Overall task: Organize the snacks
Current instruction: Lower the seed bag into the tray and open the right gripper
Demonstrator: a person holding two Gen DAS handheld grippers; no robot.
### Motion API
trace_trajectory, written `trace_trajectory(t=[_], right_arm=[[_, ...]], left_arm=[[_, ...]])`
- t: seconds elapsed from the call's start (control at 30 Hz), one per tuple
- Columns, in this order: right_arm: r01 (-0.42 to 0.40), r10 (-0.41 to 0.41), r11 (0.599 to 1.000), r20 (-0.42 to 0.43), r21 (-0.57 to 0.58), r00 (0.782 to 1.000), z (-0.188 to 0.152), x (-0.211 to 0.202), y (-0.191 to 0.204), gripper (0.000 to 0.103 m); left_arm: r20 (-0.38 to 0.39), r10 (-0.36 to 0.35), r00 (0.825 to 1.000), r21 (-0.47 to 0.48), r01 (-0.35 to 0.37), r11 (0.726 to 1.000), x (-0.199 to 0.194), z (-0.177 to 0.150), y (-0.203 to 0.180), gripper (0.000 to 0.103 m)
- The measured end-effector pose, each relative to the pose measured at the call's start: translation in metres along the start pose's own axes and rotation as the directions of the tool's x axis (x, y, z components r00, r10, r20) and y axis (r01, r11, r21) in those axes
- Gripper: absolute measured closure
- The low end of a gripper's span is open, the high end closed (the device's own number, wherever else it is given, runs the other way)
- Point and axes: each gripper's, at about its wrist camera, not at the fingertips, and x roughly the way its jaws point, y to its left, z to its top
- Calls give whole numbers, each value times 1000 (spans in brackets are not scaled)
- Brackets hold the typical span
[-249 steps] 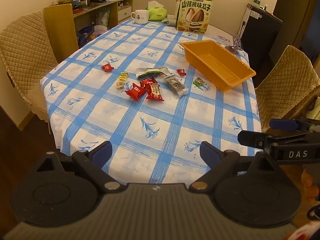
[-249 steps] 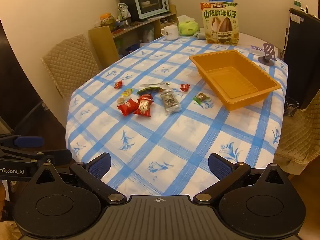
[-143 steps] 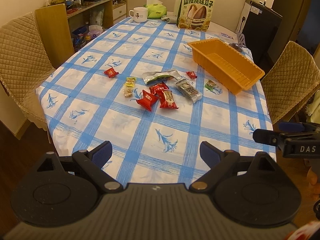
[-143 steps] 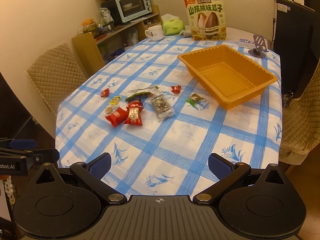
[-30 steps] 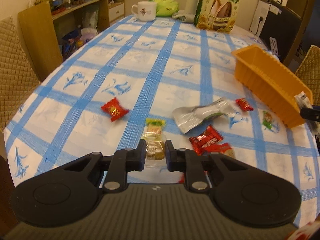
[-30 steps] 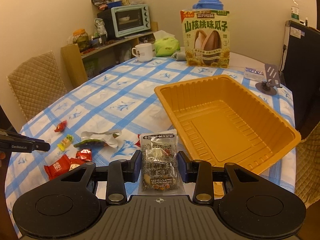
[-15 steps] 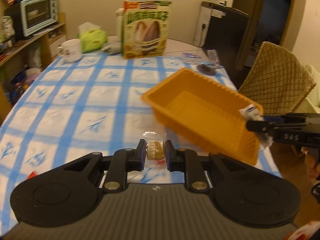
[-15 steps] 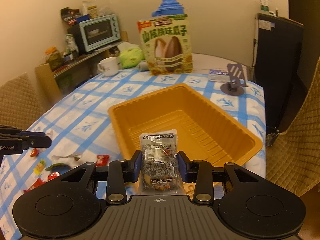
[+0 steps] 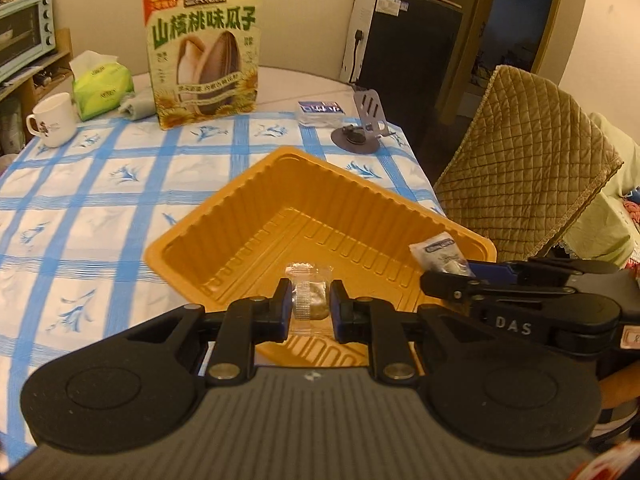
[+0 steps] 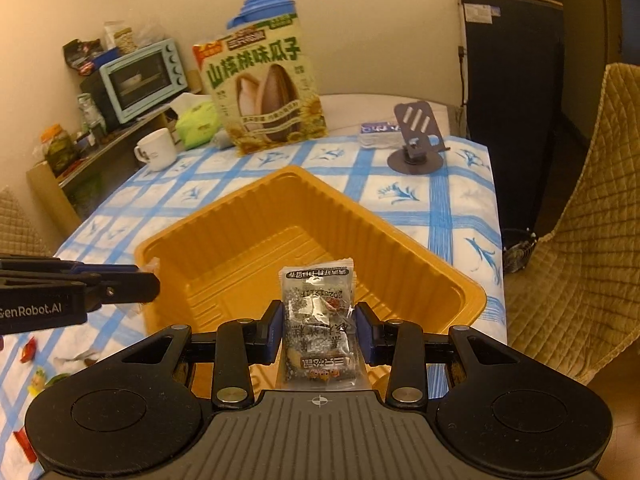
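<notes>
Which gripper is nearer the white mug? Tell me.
Left. The left gripper holds its small candy over the orange tray's mug-side corner; the right gripper sits over the tray's opposite side, farther from the white mug.

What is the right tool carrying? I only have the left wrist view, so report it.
Observer: A clear snack packet with dark printed labels. It stands upright, clamped between the pads of the right tool, at the near edge of the orange tray.
Operator: Now list which snacks lie outside the tray.
Observer: A red candy and a yellow-green one lie on the tablecloth, at the right wrist view's lower left.
</notes>
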Motion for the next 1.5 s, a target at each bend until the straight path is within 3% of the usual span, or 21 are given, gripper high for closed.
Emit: trace_trajectory(t=[0.37,0.53,1.0,1.13,1.27,1.5], right_arm=[[-26,26,1000,-14,-1,1000,6,23,-16,63],[-36,37,999,-11,20,999,9,21,-23,51],[-60,61,998,-18,31,998,8,12,-36,50],[-66,66,997,-8,38,998,7,3,-37,49],[-74,74,996,7,43,997,5,-12,-33,48],[-71,70,996,29,45,997,-8,-45,-18,34]], left_arm=[[-38,8,999,0,-8,1000,24,4,-12,85],[-49,12,999,0,-12,1000,30,6,-15,85],[-50,23,998,4,-23,1000,39,11,-23,84],[-45,30,999,3,-30,1000,34,9,-24,72],[-37,27,999,-11,-28,1000,17,6,-18,70],[-10,38,999,-28,-38,999,-29,-6,-5,59]])
